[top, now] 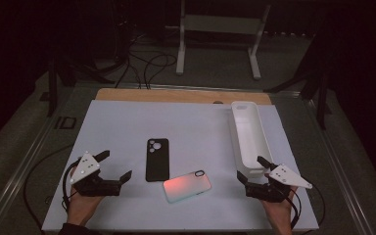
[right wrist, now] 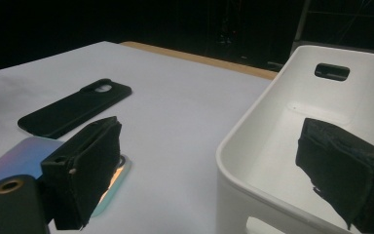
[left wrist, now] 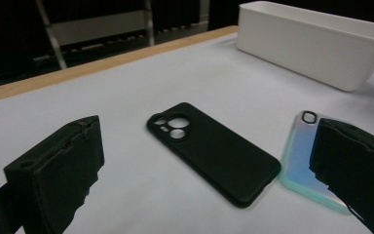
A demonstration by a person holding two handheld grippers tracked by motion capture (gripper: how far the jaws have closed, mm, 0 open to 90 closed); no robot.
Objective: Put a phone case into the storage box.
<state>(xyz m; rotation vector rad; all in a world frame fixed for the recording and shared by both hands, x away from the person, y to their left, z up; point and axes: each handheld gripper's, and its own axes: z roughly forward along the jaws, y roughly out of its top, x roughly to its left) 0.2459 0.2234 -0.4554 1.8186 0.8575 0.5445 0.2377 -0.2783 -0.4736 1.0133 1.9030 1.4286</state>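
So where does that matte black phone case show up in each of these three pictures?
High view: the matte black phone case lies mid-table, camera cutouts away from the person.
Left gripper view: centre, between the open jaws.
Right gripper view: far left, beyond the left jaw.
Shared landmark: the long white plastic bin.

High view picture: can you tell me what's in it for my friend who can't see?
Two phone cases lie on a white table: a black case and, nearer the person, a shiny pinkish case. A hand at each bottom corner holds an open tool, left tool and right tool, and a long white bin sits at the right.
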